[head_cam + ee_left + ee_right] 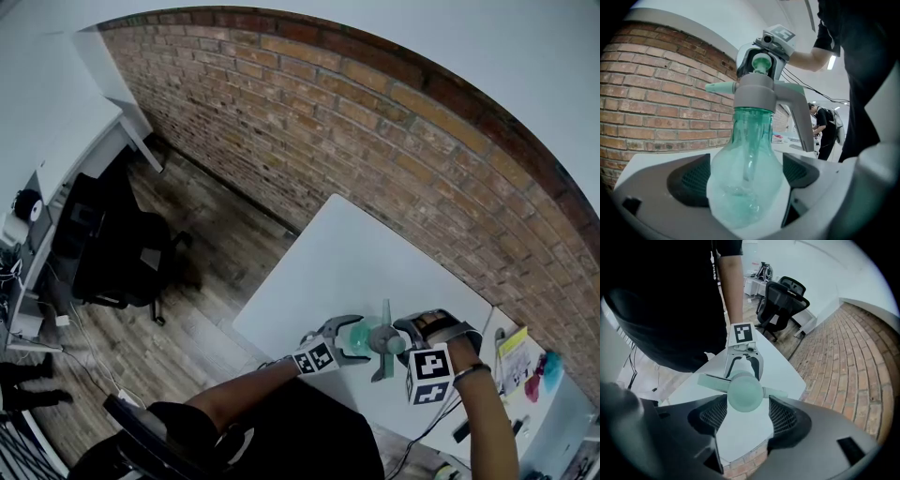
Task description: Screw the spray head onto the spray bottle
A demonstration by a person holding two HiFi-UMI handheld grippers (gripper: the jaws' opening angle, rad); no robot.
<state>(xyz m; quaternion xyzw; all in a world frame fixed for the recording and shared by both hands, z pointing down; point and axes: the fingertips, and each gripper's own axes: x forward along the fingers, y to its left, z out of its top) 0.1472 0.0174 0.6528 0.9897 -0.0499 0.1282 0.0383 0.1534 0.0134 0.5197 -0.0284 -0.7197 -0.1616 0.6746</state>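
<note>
Bottle and head joined, over desk.
Left gripper fingers clamp bottle between them; right gripper fingers pinch head's top.

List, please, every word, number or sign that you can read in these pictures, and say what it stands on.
No words or numbers can be read.
Left cube: a black-and-white square marker, no letters.
Right cube: the same kind of marker.
Yellow item at the far right: any print is too small to read.
Bottle and spray head: no label shows.
</note>
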